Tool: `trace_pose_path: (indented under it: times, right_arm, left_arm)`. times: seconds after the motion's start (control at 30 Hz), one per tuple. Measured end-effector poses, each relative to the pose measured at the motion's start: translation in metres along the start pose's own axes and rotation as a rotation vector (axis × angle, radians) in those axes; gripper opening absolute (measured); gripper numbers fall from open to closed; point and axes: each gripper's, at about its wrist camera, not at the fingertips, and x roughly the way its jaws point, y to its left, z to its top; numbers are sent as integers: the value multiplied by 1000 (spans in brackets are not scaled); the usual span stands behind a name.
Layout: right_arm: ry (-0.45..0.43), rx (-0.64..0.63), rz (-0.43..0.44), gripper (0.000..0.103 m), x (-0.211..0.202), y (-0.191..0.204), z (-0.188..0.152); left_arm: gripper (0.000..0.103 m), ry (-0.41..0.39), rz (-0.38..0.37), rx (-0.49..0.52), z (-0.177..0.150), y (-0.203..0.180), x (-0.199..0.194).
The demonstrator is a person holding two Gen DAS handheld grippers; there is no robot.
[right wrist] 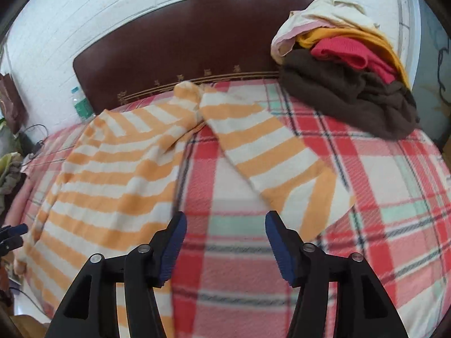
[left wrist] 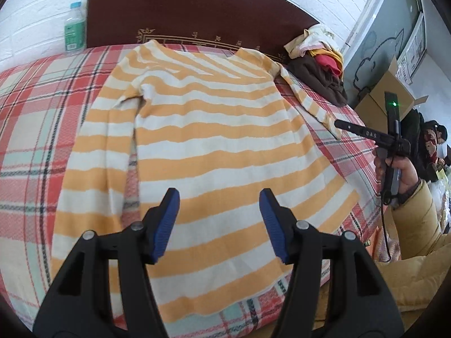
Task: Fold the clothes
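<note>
Fingers of the left gripper stand apart over the striped sweater's hem, gripping nothing; the right gripper is likewise spread and empty above the plaid bedspread. Orange-and-white, the sweater lies flat on the bed, one sleeve angled out. A heap of clothes sits against the dark headboard. White brick wall rises behind, a water bottle beside it.

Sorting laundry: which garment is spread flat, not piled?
The orange-and-white striped sweater, laid open across the plaid blanket; the others sit heaped by the headboard.
</note>
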Motion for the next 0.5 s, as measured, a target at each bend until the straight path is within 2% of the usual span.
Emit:
trace_pose_path:
  times: [0.13,0.2,0.23,0.3,0.43,0.5]
  right_arm:
    - [20,-118,-153,67,31,-9,34]
    - [46,-151,-199,67,48,-17,47]
    - [65,-149,-193,67,56,-22,52]
    - [105,-142,-129,67,65,-28,57]
    - [82,-210,20,72,64,-9,60]
    - [68,-284,24,75,70,12,61]
  left_arm:
    - [61,17,-40,53,33,-19,28]
    - [61,20,-54,73,51,-28,41]
    - [61,22,-60,85,59,-32,47]
    - [61,23,-69,114,75,-41,59]
    - [61,37,-100,143,103,-57,87]
    - [61,45,-100,151,116,-65,104]
